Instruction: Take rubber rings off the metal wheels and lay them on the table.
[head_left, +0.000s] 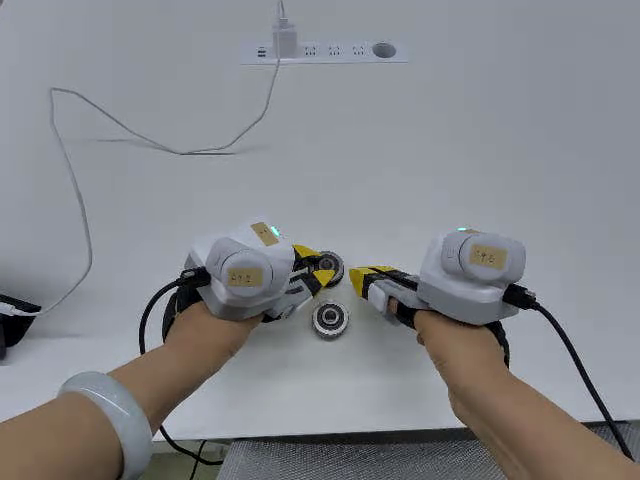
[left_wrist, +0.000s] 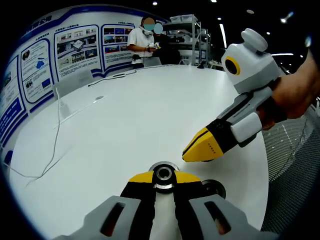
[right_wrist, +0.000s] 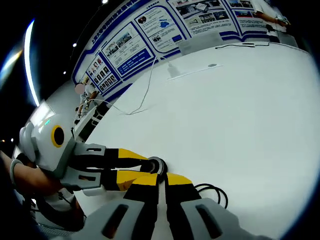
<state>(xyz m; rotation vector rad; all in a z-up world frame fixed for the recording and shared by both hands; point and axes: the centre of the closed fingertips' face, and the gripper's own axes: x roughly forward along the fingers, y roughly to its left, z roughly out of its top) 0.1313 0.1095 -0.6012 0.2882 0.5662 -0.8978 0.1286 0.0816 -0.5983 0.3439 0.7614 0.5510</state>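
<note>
Starting nearest, in the head view: a pale green stone bangle (head_left: 108, 415) on the left wrist, then the grey plastic left gripper (head_left: 315, 272), yellow-tipped jaws clamped onto a small round silver metal wheel (head_left: 328, 267) with a black rubber ring around it. Just to its right, the matching grey right gripper (head_left: 362, 279), jaws pressed together on nothing, tips aimed at that wheel and slightly apart from it. Just nearer than both tips, flat on the white table (head_left: 450, 160), a second silver wheel (head_left: 330, 319) with its black ring in place. Added by the left gripper view: the wheel's hub seated between the two yellow tips, the right gripper's beak closed to a single yellow point. Added by the right gripper view: barely a slit between its own jaws, and the left gripper side-on, jaws parted only by the wheel at their ends. Farther back in the head view, a thin white cable (head_left: 75, 180) trailing to a white power strip (head_left: 323, 50) at the far edge. Farthest, in the left gripper view, blue-and-white wall posters (left_wrist: 75, 47) and a person (left_wrist: 142, 42) standing beyond the table.
</note>
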